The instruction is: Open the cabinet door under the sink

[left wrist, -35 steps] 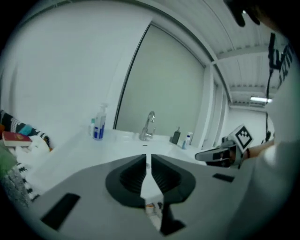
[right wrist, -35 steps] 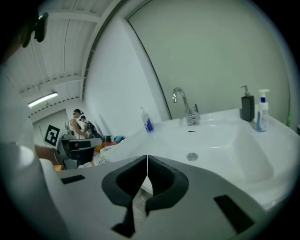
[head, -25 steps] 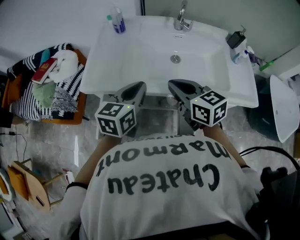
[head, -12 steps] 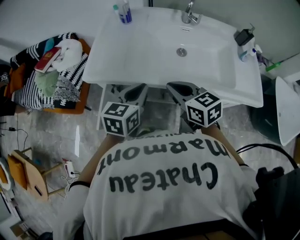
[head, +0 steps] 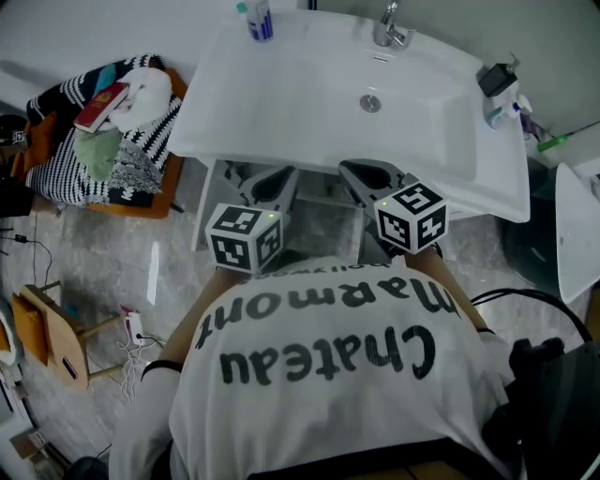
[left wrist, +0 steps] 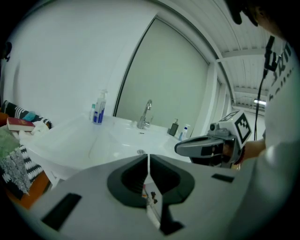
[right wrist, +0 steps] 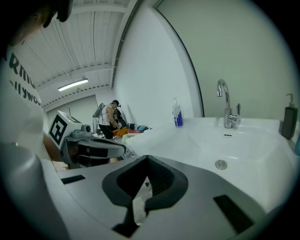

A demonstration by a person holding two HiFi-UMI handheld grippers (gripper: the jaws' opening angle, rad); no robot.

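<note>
- I see the left tongs (left wrist: 148,157) closed, empty.
- Right tongs (right wrist: 147,159) closed, empty too.
- Both sit side by side at the sink's (head: 281,103) front edge, with the cabinet (head: 323,223) beneath.

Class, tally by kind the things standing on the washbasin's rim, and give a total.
Tap: 1
Bottles: 3 (blue-labelled bottle, dark dispenser bottle, small white bottle)
Total: 4

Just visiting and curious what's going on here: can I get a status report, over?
Left gripper shut, empty. Right gripper shut, empty. Cabinet door hidden beneath sink, state unseen. Sink rim just ahead of both.
</note>
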